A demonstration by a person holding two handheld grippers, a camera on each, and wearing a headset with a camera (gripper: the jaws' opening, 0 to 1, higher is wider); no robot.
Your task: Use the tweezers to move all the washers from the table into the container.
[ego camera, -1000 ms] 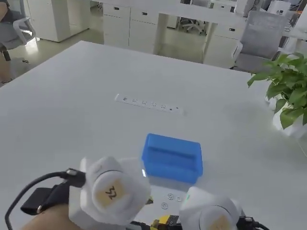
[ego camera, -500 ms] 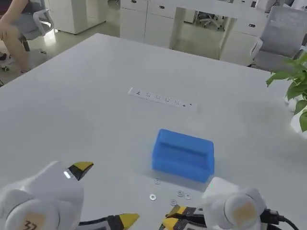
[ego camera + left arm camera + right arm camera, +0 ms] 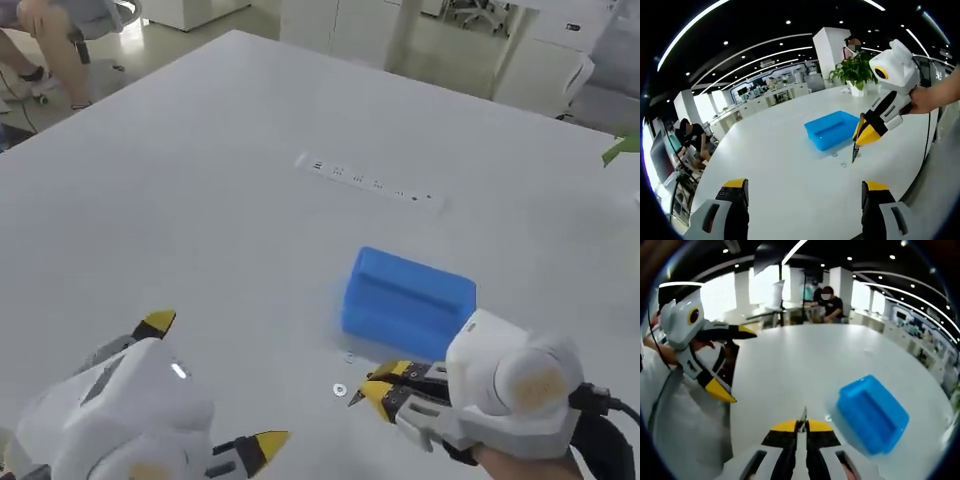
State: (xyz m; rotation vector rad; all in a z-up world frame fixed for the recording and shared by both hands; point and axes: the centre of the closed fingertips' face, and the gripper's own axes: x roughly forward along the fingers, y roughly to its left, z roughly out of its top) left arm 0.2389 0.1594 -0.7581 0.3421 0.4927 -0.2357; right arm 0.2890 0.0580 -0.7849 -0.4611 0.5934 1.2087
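Office rows and white cabinets lie beyond a broad white desk (image 3: pixel 200 200). A blue container (image 3: pixel 410 303) stands on it, between a white power strip (image 3: pixel 370 183) that lies toward the far edge and the person's own edge. Two small washers (image 3: pixel 340 389) lie on the desk just beside the container's near wall.

The right gripper (image 3: pixel 382 385) has its jaws pressed nearly together on the tweezers (image 3: pixel 855 152), which jut out past the yellow tips and slant down at the desk. The tweezer point is just beside one washer; I cannot tell whether it touches.

The left gripper (image 3: pixel 212 382) is over the desk toward the near left, well apart from the container, jaws spread wide with nothing between them.
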